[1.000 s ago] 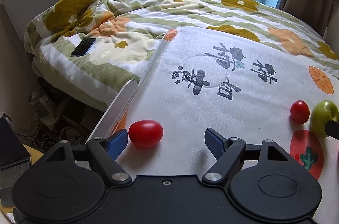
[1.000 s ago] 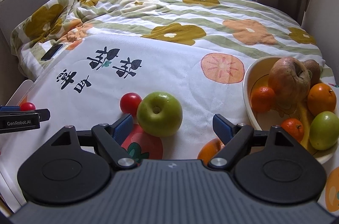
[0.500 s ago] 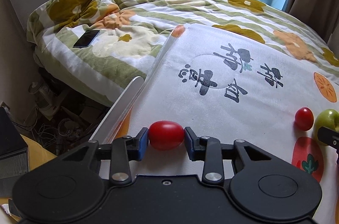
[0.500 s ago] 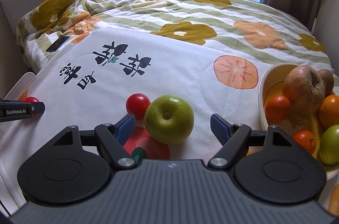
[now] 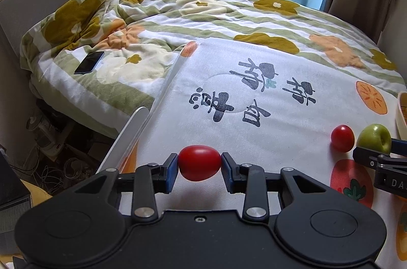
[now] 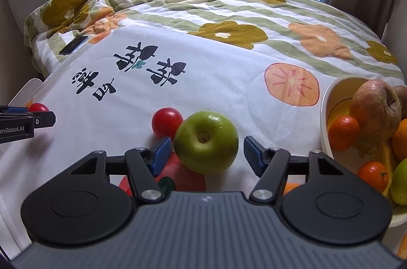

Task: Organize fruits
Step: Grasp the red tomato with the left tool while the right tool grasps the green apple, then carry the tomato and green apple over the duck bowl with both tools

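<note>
Moved since a second ago: both pairs of jaws have drawn inward; the left gripper [image 5: 199, 168], then wide with the oval tomato [image 5: 199, 162] lying just ahead of its left finger, now has that tomato squeezed between its blue pads. The right gripper [image 6: 205, 154] has just been closing around the green apple [image 6: 206, 142].
Left tongs: clamped on the oval tomato, both pads pressing its ends.
Right tongs: partly closed; the apple sits between the fingers, the left pad about touching it, a visible gap at the right pad, so not yet gripped.
Round tomato [image 6: 166, 122]: just beyond the right gripper's left finger, touching or nearly touching the apple, on the white printed cloth [image 6: 216, 80].
Bowl [image 6: 330, 101]: to the right of the right tongs, already holding oranges, a large reddish fruit and a green fruit.
Done: much of the fruit lies in the bowl.
Left: by my reading, three pieces remain outside it: the oval tomato in the left grip, the apple being taken, and the round tomato untouched.
Bystander: a phone [image 5: 89, 62] lies on the flowered quilt, far ahead and left of the left tongs.
</note>
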The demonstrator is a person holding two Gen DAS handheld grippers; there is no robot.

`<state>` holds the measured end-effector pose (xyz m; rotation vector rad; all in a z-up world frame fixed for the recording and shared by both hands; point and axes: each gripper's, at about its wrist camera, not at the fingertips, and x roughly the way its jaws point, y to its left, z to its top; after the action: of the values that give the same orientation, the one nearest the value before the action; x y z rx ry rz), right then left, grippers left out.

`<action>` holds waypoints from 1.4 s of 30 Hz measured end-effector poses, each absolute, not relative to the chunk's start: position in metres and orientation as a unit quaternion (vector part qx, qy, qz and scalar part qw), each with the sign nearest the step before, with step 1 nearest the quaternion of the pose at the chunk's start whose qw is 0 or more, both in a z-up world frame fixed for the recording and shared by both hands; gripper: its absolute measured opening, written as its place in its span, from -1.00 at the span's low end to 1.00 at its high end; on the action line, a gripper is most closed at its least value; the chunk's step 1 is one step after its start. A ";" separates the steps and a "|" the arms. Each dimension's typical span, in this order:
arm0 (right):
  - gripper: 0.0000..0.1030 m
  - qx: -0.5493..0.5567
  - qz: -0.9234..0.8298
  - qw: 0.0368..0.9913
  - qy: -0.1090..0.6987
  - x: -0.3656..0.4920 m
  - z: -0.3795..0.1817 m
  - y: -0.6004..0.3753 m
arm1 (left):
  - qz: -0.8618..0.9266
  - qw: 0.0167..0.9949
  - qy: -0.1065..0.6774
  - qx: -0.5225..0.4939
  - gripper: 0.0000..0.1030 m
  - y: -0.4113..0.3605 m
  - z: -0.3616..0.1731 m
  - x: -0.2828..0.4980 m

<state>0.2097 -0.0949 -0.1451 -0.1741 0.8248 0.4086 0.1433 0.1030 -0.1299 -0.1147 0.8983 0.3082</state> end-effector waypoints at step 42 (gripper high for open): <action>0.33 -0.029 0.134 0.935 0.328 0.163 -0.039 -0.280 | 0.011 0.942 0.334 0.012 -0.23 -0.098 -0.017 0.138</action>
<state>0.1633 -0.2804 -0.0390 -0.0590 0.6703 0.2738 0.1377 -0.0983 -0.0172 0.0240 0.6819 0.0230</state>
